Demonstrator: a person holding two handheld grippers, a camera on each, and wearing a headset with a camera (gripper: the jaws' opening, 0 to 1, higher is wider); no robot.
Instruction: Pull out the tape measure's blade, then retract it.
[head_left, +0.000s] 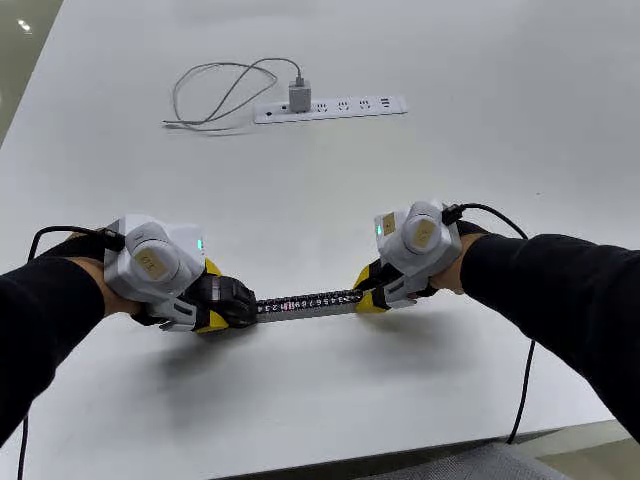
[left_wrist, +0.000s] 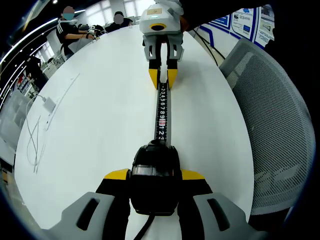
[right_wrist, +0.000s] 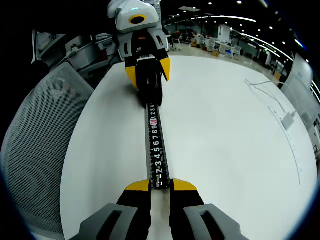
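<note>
- Your left gripper (head_left: 213, 312) is pressed together on the black body of the tape measure (left_wrist: 155, 172), which sits low over the white tabletop (head_left: 420, 170) near its front edge;
- your right gripper (right_wrist: 160, 186) pinches the free end of the blade (right_wrist: 156, 145) between its yellow-tipped jaws;
- the blade spans the gap between the two grippers, straight and roughly level, just above the tabletop; its printed numerals run from the pinched tip to a little past the red mark;
- judged progress: the pull-out is under way, with only a short length drawn; whether that length suffices cannot be told here; the retraction is not yet done;
- a power strip (head_left: 330, 108) lies well apart at the far side, away from the work.
</note>
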